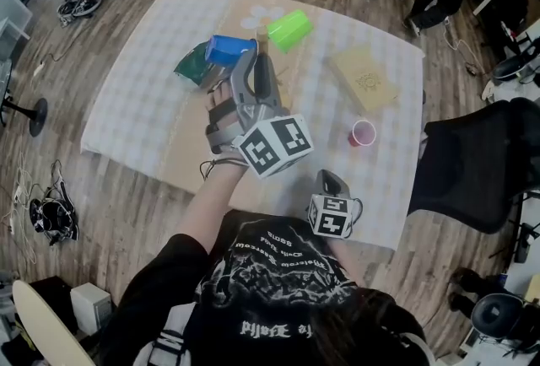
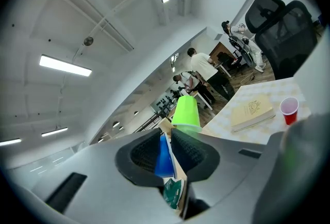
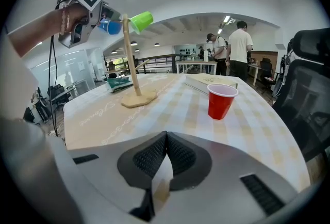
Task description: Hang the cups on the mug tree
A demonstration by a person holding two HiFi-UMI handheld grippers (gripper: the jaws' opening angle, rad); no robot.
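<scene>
My left gripper (image 2: 167, 138) is raised level at the top of the mug tree (image 3: 127, 58). Its jaws stand apart with the wall of the blue cup (image 2: 164, 161) between them, and the pads lie loosely about it rather than clenched. The blue cup is just beside the post, on the side opposite the green cup (image 3: 141, 20). I cannot tell whether it sits on a peg. The green cup hangs tilted from the top of the tree.

My right gripper (image 3: 166, 138) is low over the near edge of the tabletop (image 1: 135, 103) and points downward. Its jaws are pressed together with nothing between them.

The red cup (image 3: 221, 100) stands upright on the checked cloth to the right of the tree's base, well apart from it. A tan book (image 1: 364, 79) lies flat beyond the red cup. A dark green packet (image 1: 192, 63) lies on the cloth just left of the tree.
</scene>
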